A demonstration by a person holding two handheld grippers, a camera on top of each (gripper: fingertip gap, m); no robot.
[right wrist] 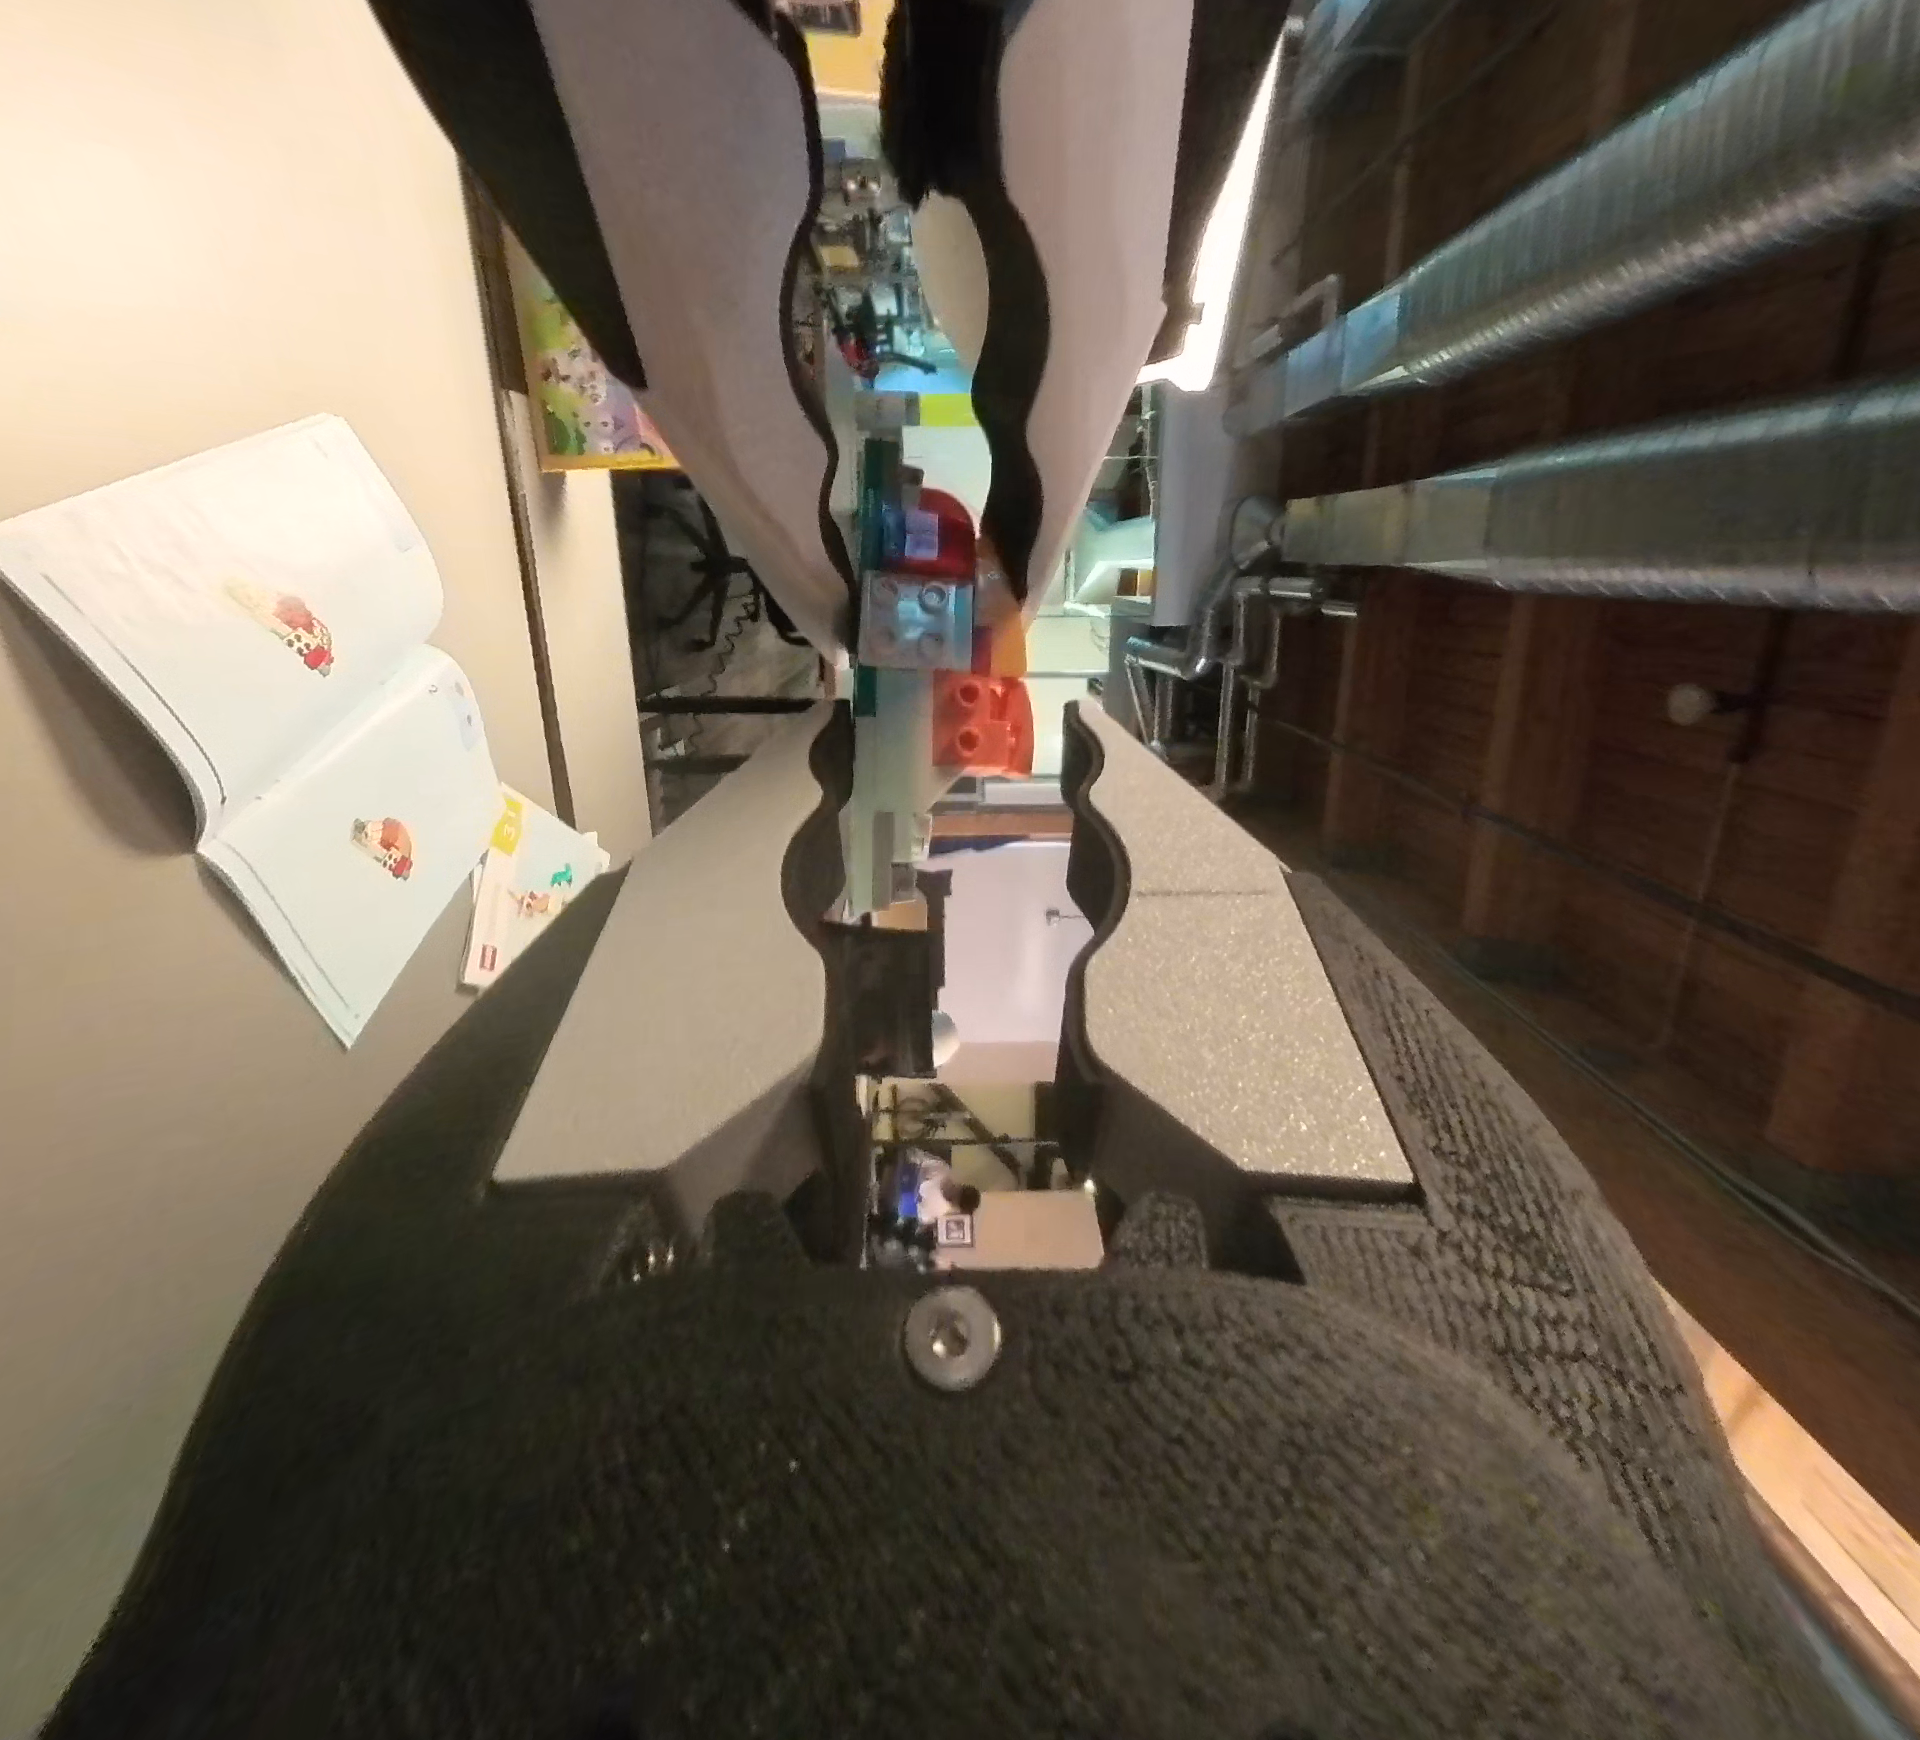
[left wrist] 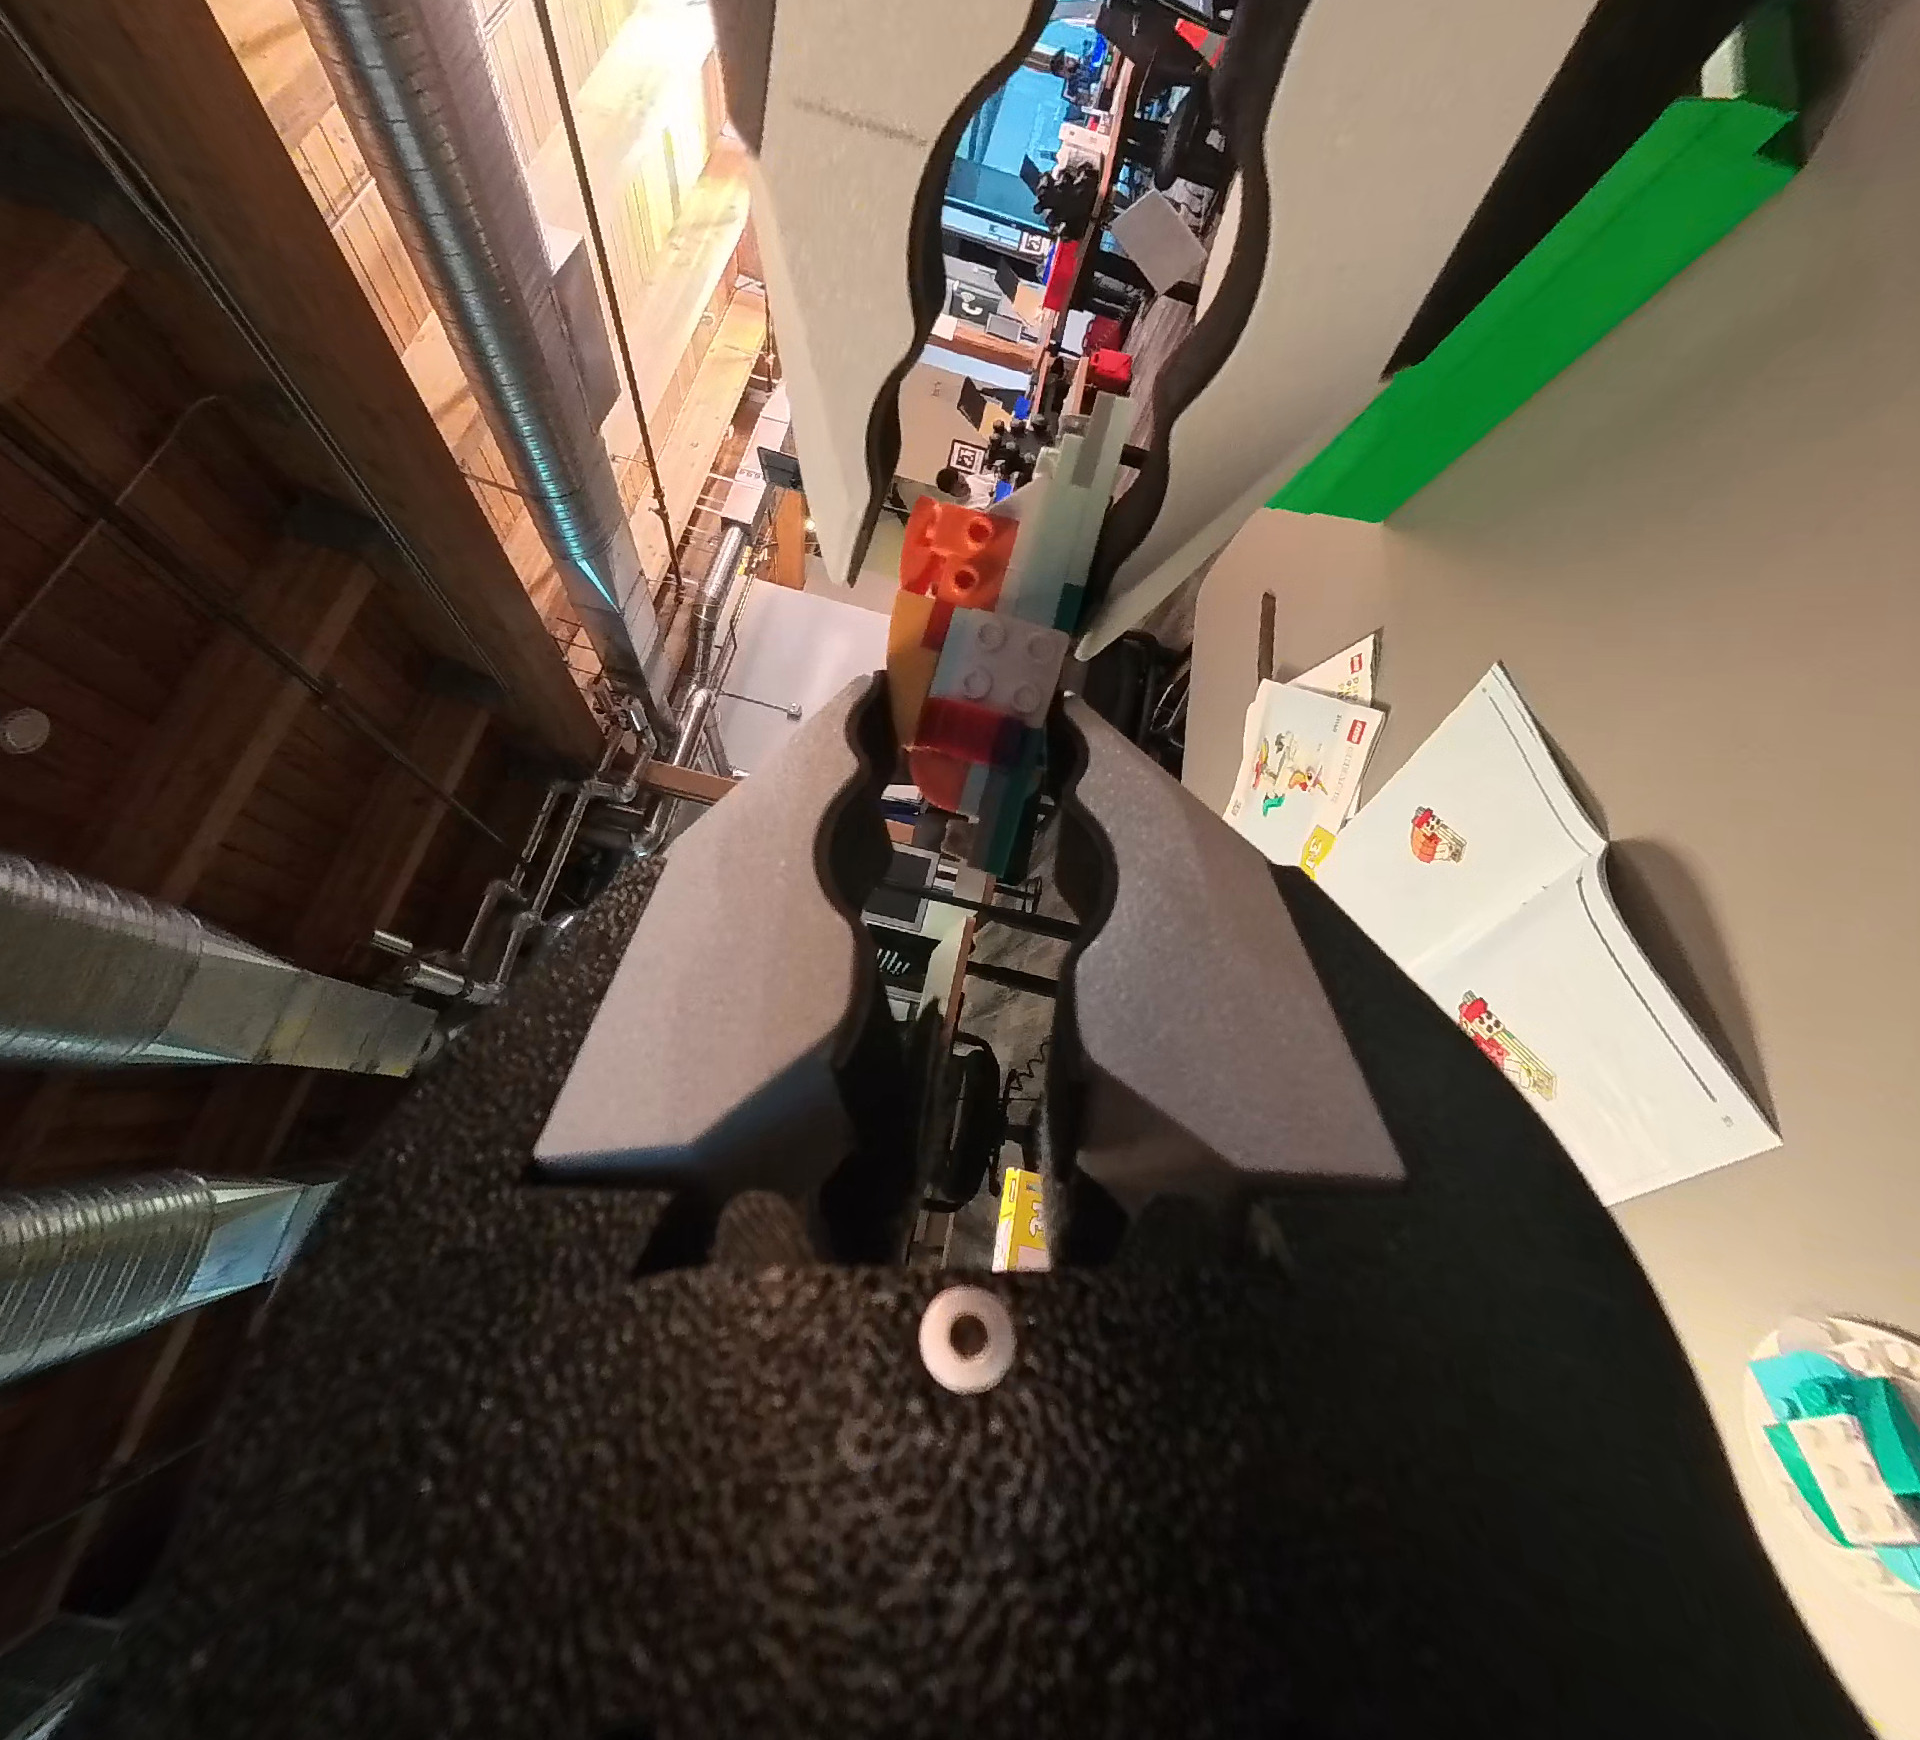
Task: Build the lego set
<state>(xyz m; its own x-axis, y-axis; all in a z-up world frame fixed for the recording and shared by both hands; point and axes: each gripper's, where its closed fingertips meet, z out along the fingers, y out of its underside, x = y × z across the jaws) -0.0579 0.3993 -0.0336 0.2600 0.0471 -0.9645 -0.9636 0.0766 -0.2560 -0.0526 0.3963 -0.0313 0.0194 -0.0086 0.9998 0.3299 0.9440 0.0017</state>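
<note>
Both grippers, left (left wrist: pixel 971 734) and right (right wrist: pixel 940 734), clamp the brick model (left wrist: pixel 987 651) above the open booklet (left wrist: pixel 1538 942); judgement: squeeze steadily, keep ends aligned.

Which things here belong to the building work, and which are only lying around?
Belonging:
lego model, held between both claws
left claw
right claw
open instruction booklet
loose teal and white bricks

Lying about:
folded leaflets
green block
ceiling ducts
</note>
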